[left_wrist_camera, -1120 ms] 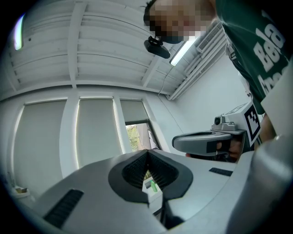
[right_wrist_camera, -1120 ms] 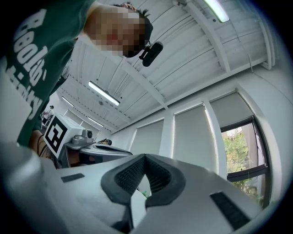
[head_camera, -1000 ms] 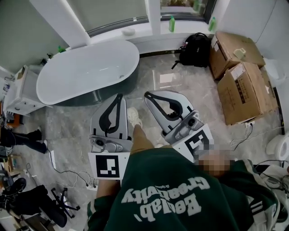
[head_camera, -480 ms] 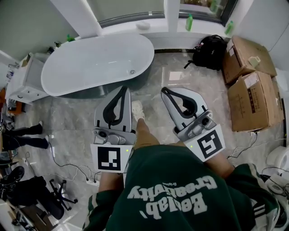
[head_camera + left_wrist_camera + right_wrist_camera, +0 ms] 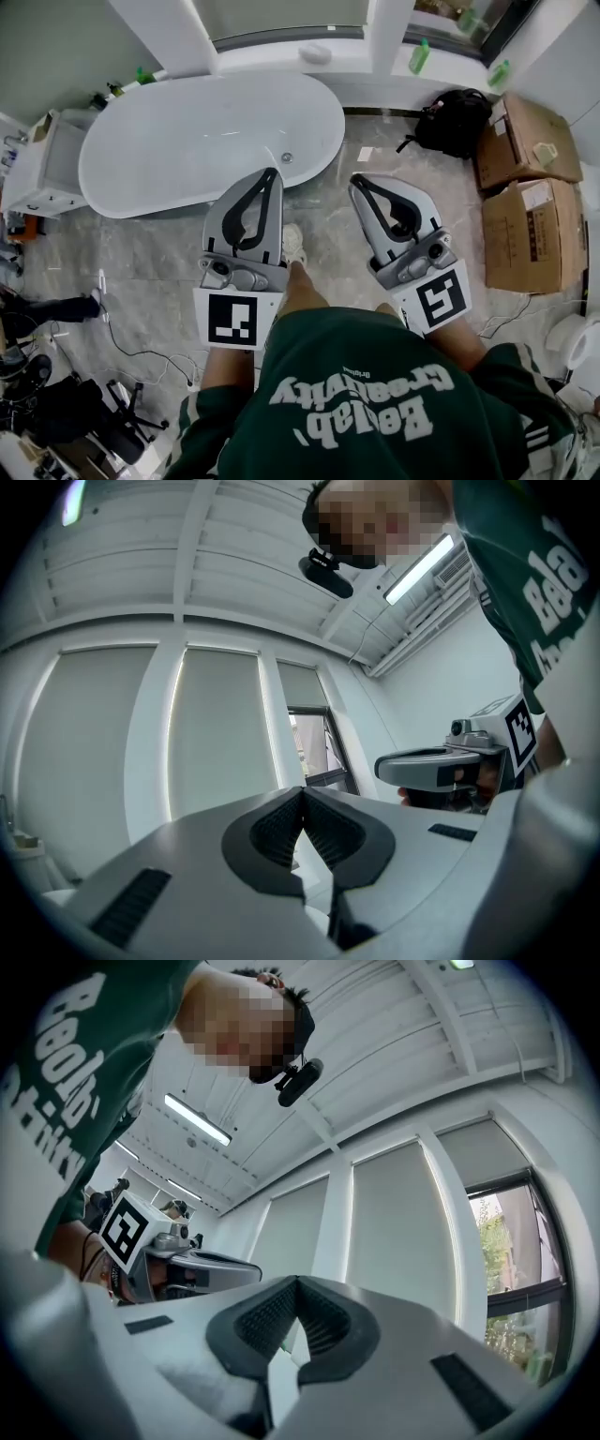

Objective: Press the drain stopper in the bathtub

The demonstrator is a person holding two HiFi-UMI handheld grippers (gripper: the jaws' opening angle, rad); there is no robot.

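On the bathroom floor point(image 5: 141, 267), twelve o'clock of me: one white bathtub point(image 5: 187, 141), drain stopper point(image 5: 287, 157) unpressed toward its four-o'clock end; left tongs point(image 5: 272, 174) and right tongs point(image 5: 360, 180), both clenched empty, carried about level, presumably closed to serve as pressing tips.

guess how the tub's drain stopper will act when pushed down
The drain stopper looks like a small round metal cap, so it is probably rigid. It sits in the floor of the bathtub, so it likely won't tip or roll. Its smooth top may be slippery.
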